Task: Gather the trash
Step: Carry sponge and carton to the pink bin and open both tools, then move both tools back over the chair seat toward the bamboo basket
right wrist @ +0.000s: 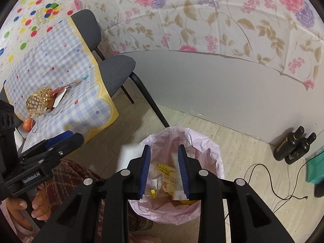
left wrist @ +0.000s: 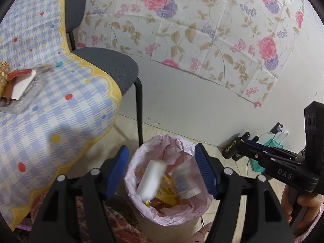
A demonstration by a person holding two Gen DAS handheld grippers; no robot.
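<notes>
Both grippers hang over a small waste bin lined with a thin pink plastic bag, which stands on the pale tiled floor just beside the corner of the tabletop. The left gripper is released, its blue ribbed pads spread wide with nothing pressed between them. Below that gap a blurred white cylindrical piece of trash shows inside the bag's mouth, touching neither pad; whether it rests on the heap or is in mid-air cannot be told. Around it lie yellow printed wrappers and a clear plastic packet with a blue stripe.

The right gripper is only partly parted, its blue pads standing a narrow way apart. Through the gap the yellow wrappers in the bin are visible, but nothing is clamped between the pads.

The tabletop, covered with a blue-and-white checked cloth with a yellow scalloped border, carries a woven golden bamboo basket lying on its side beside red-and-white paper packaging on a clear plastic tray. A small orange fruit sits near the basket. A grey padded chair with black legs stands against the wall. Two black bottles stand together on the floor by the wall, near a teal bag.
</notes>
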